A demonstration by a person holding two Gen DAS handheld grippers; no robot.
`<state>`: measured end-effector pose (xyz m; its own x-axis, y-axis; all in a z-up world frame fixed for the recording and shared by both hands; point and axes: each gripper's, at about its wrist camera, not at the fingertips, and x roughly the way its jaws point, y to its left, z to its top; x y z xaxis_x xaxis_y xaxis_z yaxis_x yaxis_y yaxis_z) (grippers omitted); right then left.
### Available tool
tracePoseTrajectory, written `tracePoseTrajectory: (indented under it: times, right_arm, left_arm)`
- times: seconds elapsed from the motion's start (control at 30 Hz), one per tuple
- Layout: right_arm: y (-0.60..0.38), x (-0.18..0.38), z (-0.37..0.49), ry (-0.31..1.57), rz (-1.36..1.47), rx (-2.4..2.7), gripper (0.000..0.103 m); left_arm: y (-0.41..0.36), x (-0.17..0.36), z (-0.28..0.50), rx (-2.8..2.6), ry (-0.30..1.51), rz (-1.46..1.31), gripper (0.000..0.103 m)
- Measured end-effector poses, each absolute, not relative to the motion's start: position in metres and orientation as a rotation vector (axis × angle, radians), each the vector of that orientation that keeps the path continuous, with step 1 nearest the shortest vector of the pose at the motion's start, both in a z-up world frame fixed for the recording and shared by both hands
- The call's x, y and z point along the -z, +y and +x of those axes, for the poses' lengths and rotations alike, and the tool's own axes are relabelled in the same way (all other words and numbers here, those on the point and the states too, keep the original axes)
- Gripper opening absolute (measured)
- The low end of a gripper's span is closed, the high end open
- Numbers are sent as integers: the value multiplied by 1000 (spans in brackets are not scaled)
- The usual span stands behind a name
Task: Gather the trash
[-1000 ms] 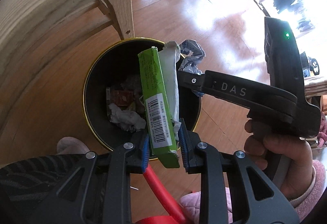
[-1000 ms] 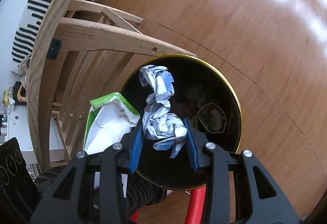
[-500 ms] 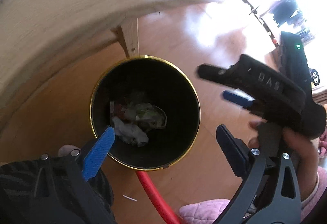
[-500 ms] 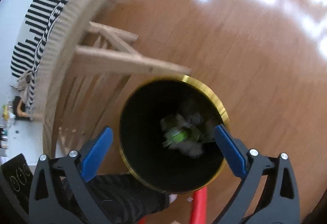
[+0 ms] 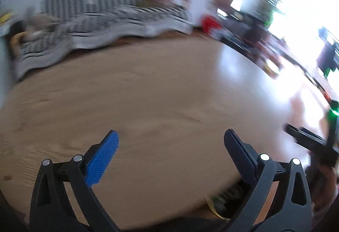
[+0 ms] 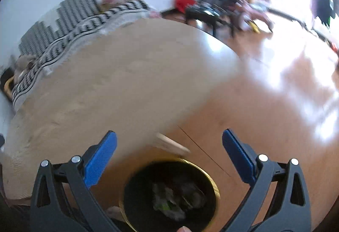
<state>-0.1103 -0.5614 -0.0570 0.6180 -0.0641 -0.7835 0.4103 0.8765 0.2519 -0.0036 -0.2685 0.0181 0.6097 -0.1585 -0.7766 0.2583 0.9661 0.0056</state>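
My left gripper (image 5: 170, 140) is open and empty, held above the round wooden table (image 5: 137, 105). My right gripper (image 6: 168, 138) is open and empty, held above the floor beside the table (image 6: 110, 88). The black trash bin with a gold rim (image 6: 213, 184) stands on the floor below the right gripper, with crumpled paper and green packaging (image 6: 175, 202) inside. A sliver of the bin's rim (image 5: 214, 208) shows under the table edge in the left wrist view. The right gripper's black body (image 5: 311, 143) shows at the right edge of the left wrist view. Both views are motion blurred.
A bed with a black-and-white striped cover (image 5: 101, 20) lies behind the table against a white wall. Dark furniture and a red object (image 6: 184, 2) stand at the back. Glossy wood floor (image 6: 275, 105) spreads to the right under bright window light.
Both grippers let their trash fall into the bin and opened. Since then both have swung upward, so the views now show the tabletop and room instead of looking down into the bin.
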Motion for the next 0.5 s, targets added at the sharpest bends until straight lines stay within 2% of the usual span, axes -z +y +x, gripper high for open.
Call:
tracePoseTrajectory:
  times: [0.17,0.33,0.5]
  right_arm:
    - [-476,-18,-49,623,359,151,96]
    - [-406,1,15,784,369,8,96]
    - [-356,8,48,774,353,13,96]
  left_arm:
    - [-182,-34,39,30,802,8,97]
    - [-129,-25,65,-44,808,-112,97]
    - [-90,-17,84,-88,823,-59,97]
